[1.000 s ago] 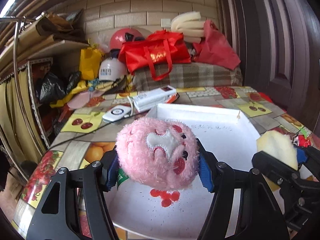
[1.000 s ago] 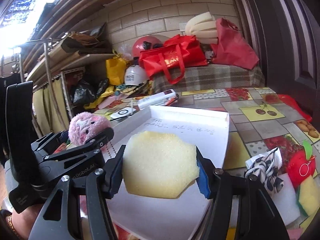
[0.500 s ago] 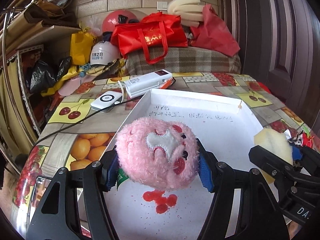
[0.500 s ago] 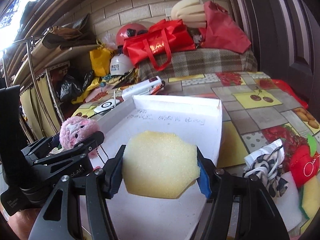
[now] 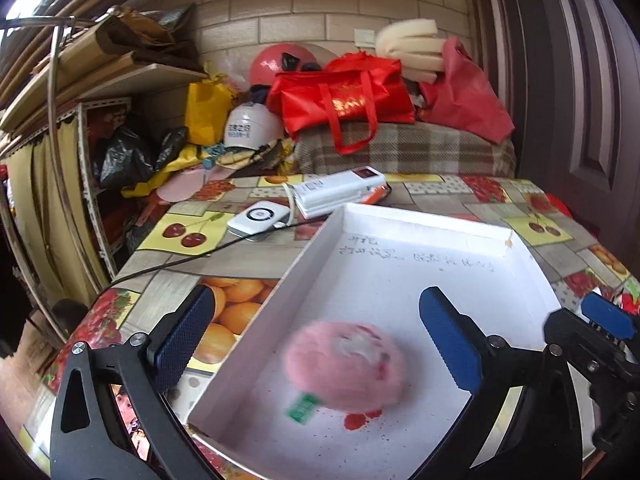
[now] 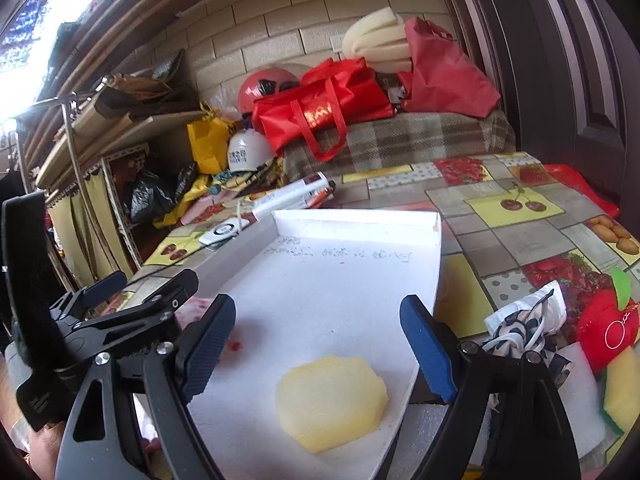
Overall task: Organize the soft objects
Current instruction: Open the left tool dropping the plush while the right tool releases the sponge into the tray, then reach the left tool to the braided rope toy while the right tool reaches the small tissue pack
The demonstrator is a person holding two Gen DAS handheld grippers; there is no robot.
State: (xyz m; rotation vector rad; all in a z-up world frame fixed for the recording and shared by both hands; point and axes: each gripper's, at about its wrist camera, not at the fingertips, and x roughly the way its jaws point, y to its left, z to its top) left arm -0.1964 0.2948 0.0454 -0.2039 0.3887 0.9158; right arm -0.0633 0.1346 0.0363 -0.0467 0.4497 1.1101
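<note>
A white shallow box (image 5: 404,216) lies on the fruit-print tablecloth. The pink plush ball (image 5: 348,368) is blurred with motion inside it, below and clear of my left gripper (image 5: 320,334), whose jaws are opening and stand wide, touching nothing. In the right wrist view the yellow sponge piece (image 6: 332,402) lies on the box floor (image 6: 340,280) under my right gripper (image 6: 320,340). Its jaws are opening too, with the sponge free of the pads. The left gripper's black frame (image 6: 120,312) shows at the left of that view.
Right of the box lie a black-and-white patterned cloth (image 6: 520,320), a red plush apple (image 6: 608,332) and a yellow-green sponge (image 6: 620,392). Behind the box sit a white device (image 5: 260,218) with a black cable and a long white carton (image 5: 340,194). Red bags and helmets crowd the back.
Both grippers have opened. The pink plush has dropped out of the left jaws into the box, and the yellow sponge has fallen from the right jaws onto the box floor.
</note>
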